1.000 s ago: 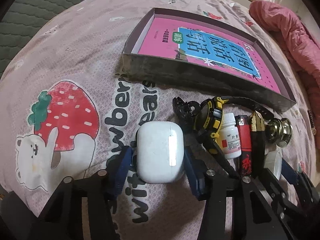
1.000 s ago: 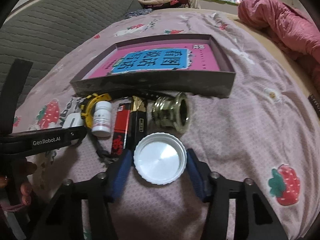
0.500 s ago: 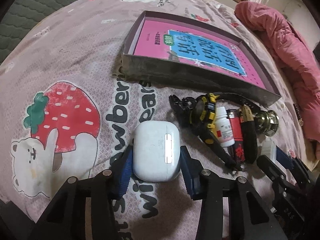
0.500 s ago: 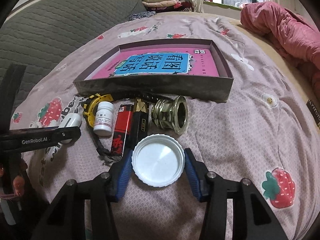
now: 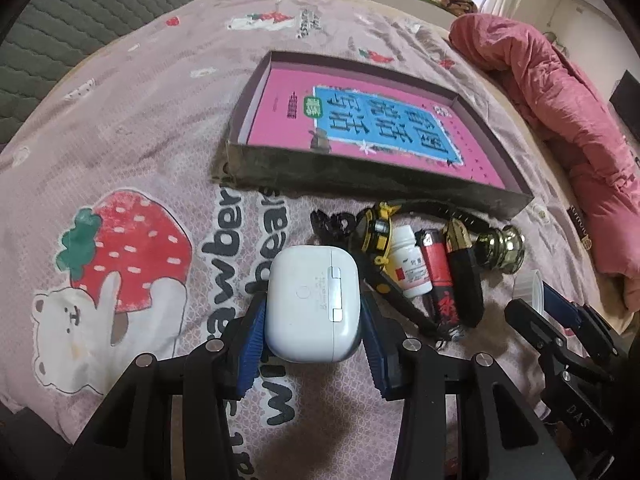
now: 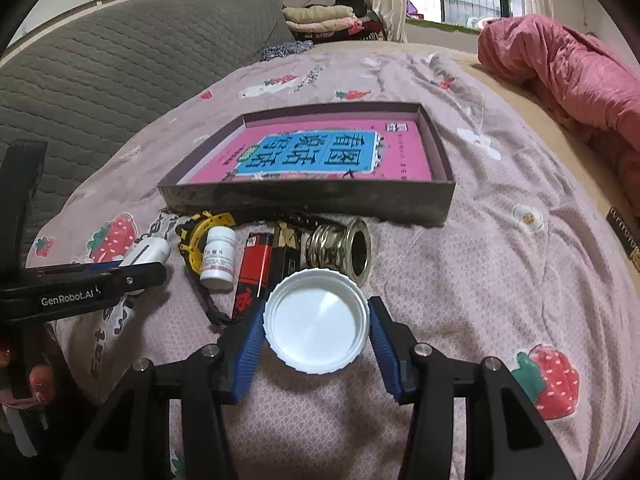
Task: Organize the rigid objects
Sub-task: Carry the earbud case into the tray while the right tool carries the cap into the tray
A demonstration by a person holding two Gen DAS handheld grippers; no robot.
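Note:
My left gripper (image 5: 312, 336) is shut on a white earbud case (image 5: 313, 304) and holds it above the bedspread. My right gripper (image 6: 316, 336) is shut on a white jar lid (image 6: 317, 326), held open side up. Beyond them lies a shallow dark box (image 5: 372, 180) (image 6: 308, 198) with a pink book (image 5: 372, 128) inside. In front of the box lie a yellow-black tape measure (image 5: 374, 230), a white pill bottle (image 5: 412, 266), a red lighter (image 5: 438, 276), a black-gold bar (image 5: 462, 268) and a brass knob (image 5: 500, 248).
A pink strawberry-print bedspread (image 5: 120, 152) covers the bed. A crumpled pink blanket (image 5: 568, 92) lies at the right. A grey quilted headboard (image 6: 100, 80) stands at the left. A black hair clip (image 5: 332, 222) lies left of the tape measure.
Both grippers have risen with their objects; the earbud case and the lid sit higher above the bedspread and the views tilt up toward the box.

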